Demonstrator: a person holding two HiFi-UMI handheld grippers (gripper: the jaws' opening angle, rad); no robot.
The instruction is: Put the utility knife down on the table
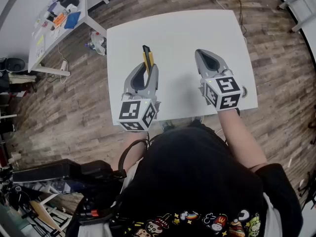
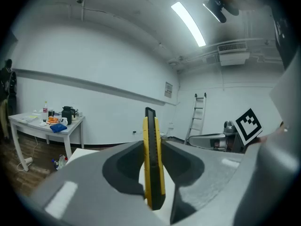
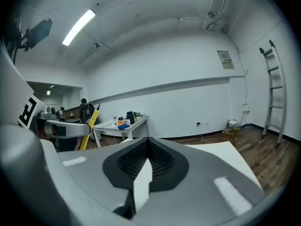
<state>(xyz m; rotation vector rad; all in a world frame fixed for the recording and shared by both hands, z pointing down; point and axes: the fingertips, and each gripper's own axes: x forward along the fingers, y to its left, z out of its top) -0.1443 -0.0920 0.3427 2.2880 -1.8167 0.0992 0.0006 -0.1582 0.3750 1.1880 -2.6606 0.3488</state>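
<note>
A yellow and black utility knife (image 1: 147, 59) sticks out forward from my left gripper (image 1: 144, 73), which is shut on it above the white table (image 1: 177, 33). In the left gripper view the utility knife (image 2: 152, 159) stands on edge, pinched between the two grey jaws. My right gripper (image 1: 210, 60) hovers over the table to the right, jaws closed with nothing between them. In the right gripper view the right gripper (image 3: 146, 166) shows its dark pads meeting, and the knife (image 3: 89, 128) appears at the left in the other gripper.
A second white table (image 1: 57, 19) with several small items stands at the far left. A bottle cluster (image 1: 97, 43) lies on the wooden floor beside it. A ladder (image 2: 196, 112) leans on the far wall. A person (image 3: 86, 111) stands in the background.
</note>
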